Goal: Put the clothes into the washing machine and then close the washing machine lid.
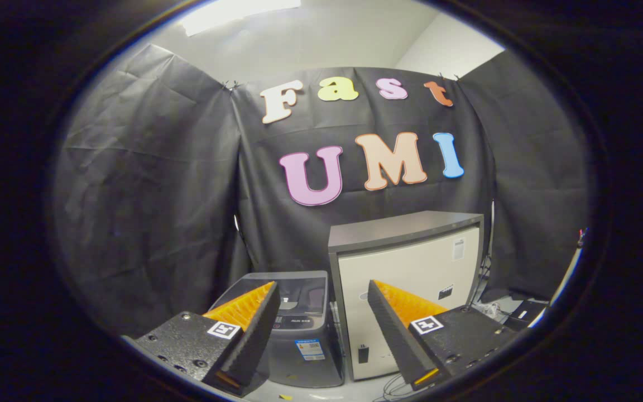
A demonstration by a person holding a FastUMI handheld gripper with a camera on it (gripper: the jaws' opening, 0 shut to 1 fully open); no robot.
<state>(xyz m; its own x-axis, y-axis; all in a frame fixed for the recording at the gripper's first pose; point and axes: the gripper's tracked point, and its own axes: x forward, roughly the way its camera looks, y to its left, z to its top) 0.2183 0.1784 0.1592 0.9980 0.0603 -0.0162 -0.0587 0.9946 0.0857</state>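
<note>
While the gripper (321, 293) hangs in the air with its jaws spread wide and nothing between them, the washing machine (299, 329) sits on the floor beyond the fingers, low down and slightly toward the left finger's side. It is a small dark grey top-loader with a darker lid (293, 287) lying flat across its top, so the lid looks shut; a control strip runs along the lid's near edge and a small sticker (309, 349) is on the front panel. The left finger's tip overlaps the machine's left upper corner in the view, though the finger is well nearer the camera and not touching it.

Just beside the machine, on the right finger's side, stands a taller cabinet (411, 290) with a pale cream door and a dark grey top and frame. Its side is close against the washing machine, with only a thin gap between them. The right finger's tip shows in front of the cabinet's door, again apart from it. A small label sits near the door's upper right corner and another dark one lower down.

Both appliances rest on a pale floor (332, 393), where a few thin cables (394, 386) lie near the cabinet's foot, under the right finger. Further off past the right finger, some dark items and more cords lie on the floor by the wall. Behind everything hangs wrinkled black cloth (148, 184), forming the booth's wall on three sides, with a white ceiling (321, 39) and a bright light panel above.
</note>
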